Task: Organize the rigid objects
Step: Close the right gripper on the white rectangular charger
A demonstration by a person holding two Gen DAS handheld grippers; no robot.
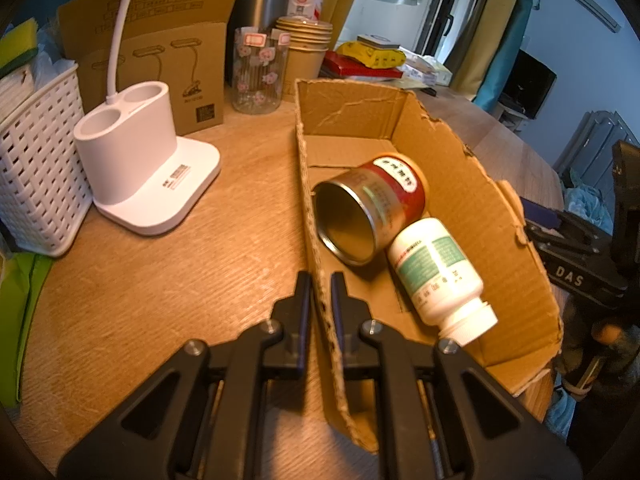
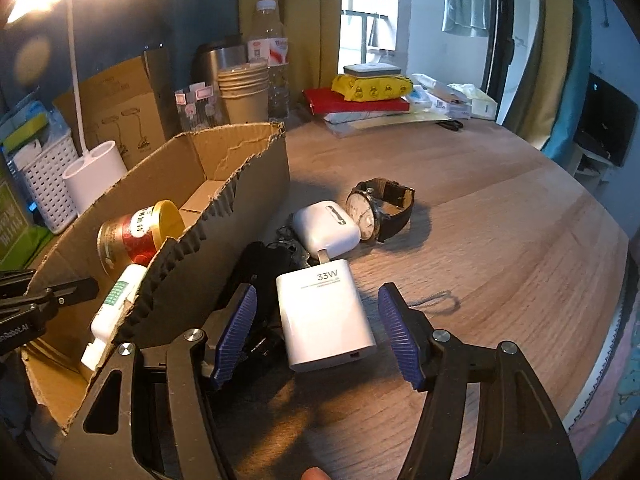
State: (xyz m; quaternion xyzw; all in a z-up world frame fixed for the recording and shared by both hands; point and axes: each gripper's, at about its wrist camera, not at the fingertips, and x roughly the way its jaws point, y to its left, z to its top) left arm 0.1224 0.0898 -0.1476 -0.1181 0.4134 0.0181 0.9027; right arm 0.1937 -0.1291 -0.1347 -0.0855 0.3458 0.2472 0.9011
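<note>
An open cardboard box (image 1: 460, 196) lies on the wooden table. Inside it are a red-labelled metal tin (image 1: 370, 210) on its side and a white pill bottle (image 1: 438, 276). My left gripper (image 1: 320, 286) is shut on the box's near left wall. The box (image 2: 224, 208) also shows in the right wrist view, with the tin (image 2: 132, 236) and bottle (image 2: 116, 304) inside. My right gripper (image 2: 320, 320) is open, its jaws on either side of a white 33W charger (image 2: 326, 316) on the table. Beyond lie a white earbud case (image 2: 326, 230), a wristwatch (image 2: 378, 210) and a black object (image 2: 260, 268).
A white lamp base (image 1: 148, 172), white basket (image 1: 36, 168), lamp carton (image 1: 160, 52), patterned glass (image 1: 258, 72), paper cups (image 1: 306, 52) and bottle stand behind. Books and a yellow pack (image 2: 372, 88) lie far back. The table's edge (image 2: 612, 320) curves on the right.
</note>
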